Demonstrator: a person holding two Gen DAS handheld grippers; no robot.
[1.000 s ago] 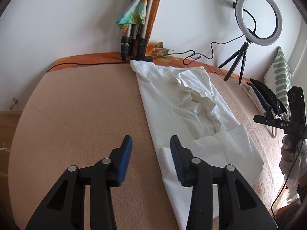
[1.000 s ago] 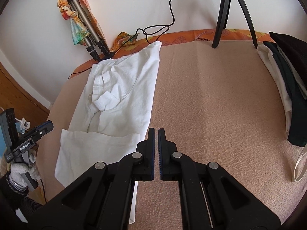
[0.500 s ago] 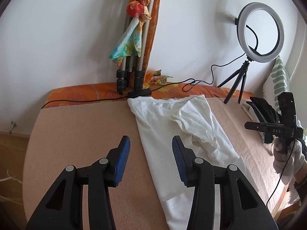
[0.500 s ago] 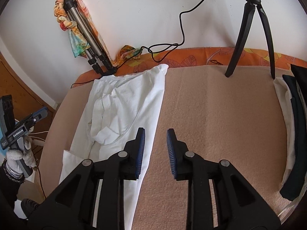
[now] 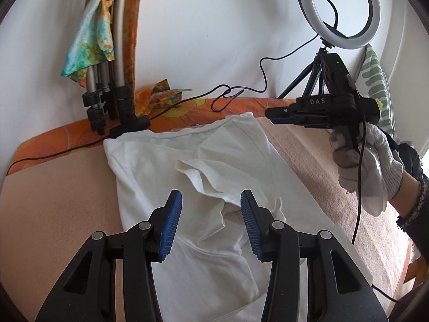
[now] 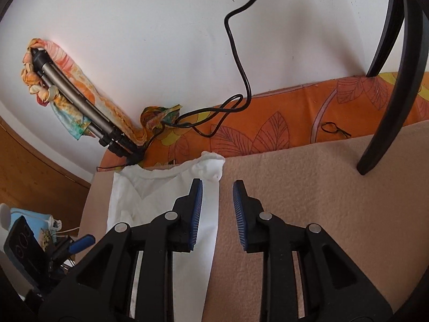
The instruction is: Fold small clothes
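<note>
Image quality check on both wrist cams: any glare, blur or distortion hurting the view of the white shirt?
Left wrist: even daylight, the white shirt is sharp and its folds readable; ring light looks unlit, no glare; strong fisheye bending and dark corner vignette. Right wrist: shirt near blown out, little fold detail; tripod leg slightly soft; same barrel distortion.

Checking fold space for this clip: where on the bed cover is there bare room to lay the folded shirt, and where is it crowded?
Bare peach blanket lies left of the white shirt, and more between the shirt's right edge and the ring-light tripod leg. Crowded: the orange strip along the wall, with cables and the folded tripod.
</note>
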